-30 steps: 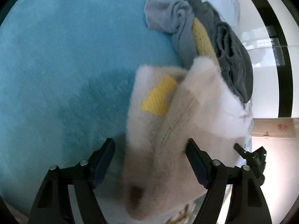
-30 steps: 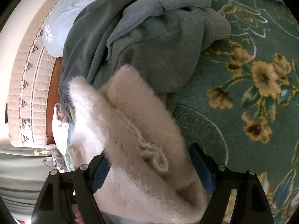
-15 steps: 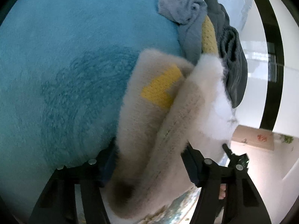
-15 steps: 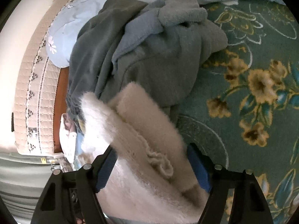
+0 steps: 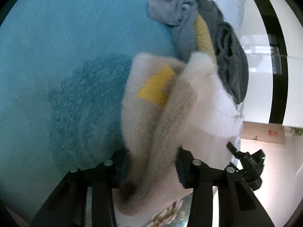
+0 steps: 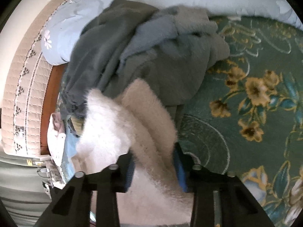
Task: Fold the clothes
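A fluffy cream sweater (image 5: 151,124) with a yellow patch (image 5: 155,87) is folded into a thick bundle and held off the bed. My left gripper (image 5: 151,166) is shut on one end of it. My right gripper (image 6: 153,166) is shut on the other end of the same sweater (image 6: 117,128). The right gripper's body (image 5: 250,166) shows at the lower right of the left wrist view. The sweater hides both pairs of pads in part.
A pile of grey clothes (image 6: 151,56) with a yellow knit piece (image 5: 202,36) lies just beyond the sweater. Under it are a teal blanket (image 5: 56,56) and a green floral bedspread (image 6: 255,94). A pale blue pillow (image 6: 75,22) and a quilted headboard (image 6: 20,79) lie at the left.
Both grippers have closed from wide open onto the cream sweater bundle. The bundle has lifted and shifted slightly away from the grey pile.
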Action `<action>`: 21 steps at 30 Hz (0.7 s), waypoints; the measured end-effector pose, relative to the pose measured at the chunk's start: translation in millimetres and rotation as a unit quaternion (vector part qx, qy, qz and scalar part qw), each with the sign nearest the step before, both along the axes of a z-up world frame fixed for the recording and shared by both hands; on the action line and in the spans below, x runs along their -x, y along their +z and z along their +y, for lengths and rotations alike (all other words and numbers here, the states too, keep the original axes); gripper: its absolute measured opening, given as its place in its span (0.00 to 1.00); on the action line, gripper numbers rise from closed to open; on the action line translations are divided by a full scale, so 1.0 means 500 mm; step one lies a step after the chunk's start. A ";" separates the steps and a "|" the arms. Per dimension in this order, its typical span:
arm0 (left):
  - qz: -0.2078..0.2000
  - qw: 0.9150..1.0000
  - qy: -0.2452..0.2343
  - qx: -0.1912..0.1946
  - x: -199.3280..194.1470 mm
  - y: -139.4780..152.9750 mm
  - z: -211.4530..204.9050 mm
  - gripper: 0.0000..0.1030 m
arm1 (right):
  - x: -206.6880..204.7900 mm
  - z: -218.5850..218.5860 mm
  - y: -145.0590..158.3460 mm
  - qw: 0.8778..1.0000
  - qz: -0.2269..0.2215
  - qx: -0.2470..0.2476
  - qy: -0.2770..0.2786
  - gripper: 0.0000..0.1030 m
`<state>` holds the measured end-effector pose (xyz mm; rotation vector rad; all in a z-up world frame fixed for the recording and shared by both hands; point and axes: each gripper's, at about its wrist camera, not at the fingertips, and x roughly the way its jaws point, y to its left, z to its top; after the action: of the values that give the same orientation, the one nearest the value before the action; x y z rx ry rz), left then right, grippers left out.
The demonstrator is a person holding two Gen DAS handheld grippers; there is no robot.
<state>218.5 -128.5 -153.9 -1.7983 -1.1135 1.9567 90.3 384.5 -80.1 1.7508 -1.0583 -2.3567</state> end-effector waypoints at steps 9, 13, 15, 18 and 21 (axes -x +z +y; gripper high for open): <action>0.061 0.998 -0.007 0.027 -0.081 0.088 -0.027 0.32 | 0.031 -0.118 0.108 0.998 0.040 -0.014 0.044 0.16; 0.073 0.996 -0.010 0.041 -0.116 0.112 -0.047 0.32 | 0.046 -0.160 0.108 0.997 0.028 -0.022 0.065 0.15; 0.063 0.997 0.005 0.042 -0.144 0.100 -0.052 0.31 | 0.059 -0.196 0.083 0.997 0.021 -0.019 0.076 0.15; 0.038 0.998 0.019 0.048 -0.175 0.082 -0.064 0.30 | 0.085 -0.257 0.048 0.994 0.001 -0.042 0.103 0.15; 0.015 0.998 0.027 0.057 -0.192 0.068 -0.063 0.30 | 0.102 -0.292 0.028 0.990 -0.006 -0.067 0.123 0.19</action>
<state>314.2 -160.3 -120.0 -1.8063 -1.0713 2.1111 39.3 238.6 -66.1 1.8207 -0.6528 -2.3126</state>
